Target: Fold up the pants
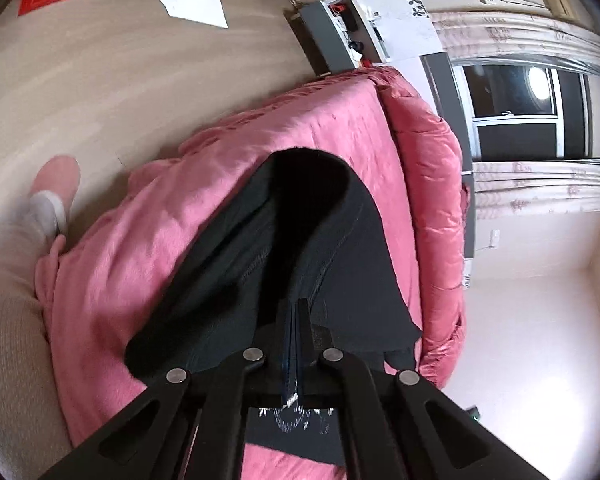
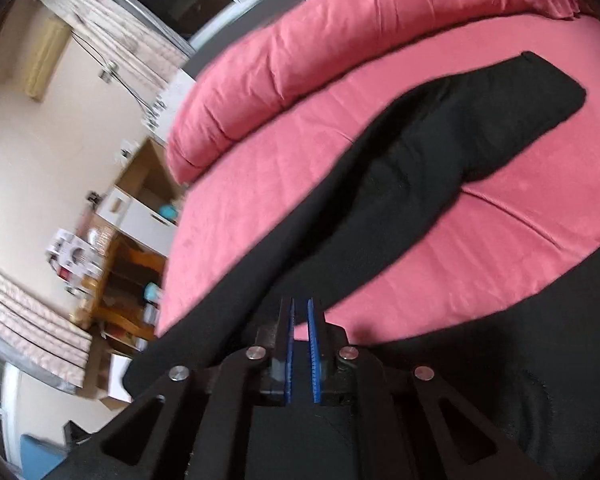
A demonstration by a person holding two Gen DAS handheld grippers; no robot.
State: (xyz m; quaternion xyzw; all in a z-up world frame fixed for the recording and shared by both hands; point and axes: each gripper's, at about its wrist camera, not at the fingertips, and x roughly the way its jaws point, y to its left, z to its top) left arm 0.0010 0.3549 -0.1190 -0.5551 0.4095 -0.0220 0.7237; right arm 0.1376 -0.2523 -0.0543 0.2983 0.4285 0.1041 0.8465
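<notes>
Black pants lie stretched over a pink bed cover. My left gripper is shut on the pants' edge, with dark fabric pinched between its blue pads. In the right wrist view the pants run from my right gripper away across the bed, the far leg end lying flat. The right gripper's blue pads stand close together with a narrow gap, and black fabric sits around and between them.
A rolled pink duvet lies along the far side of the bed. A person's leg and pink slipper stand on the beige floor to the left. A wooden shelf with clutter, curtains and a window are beyond the bed.
</notes>
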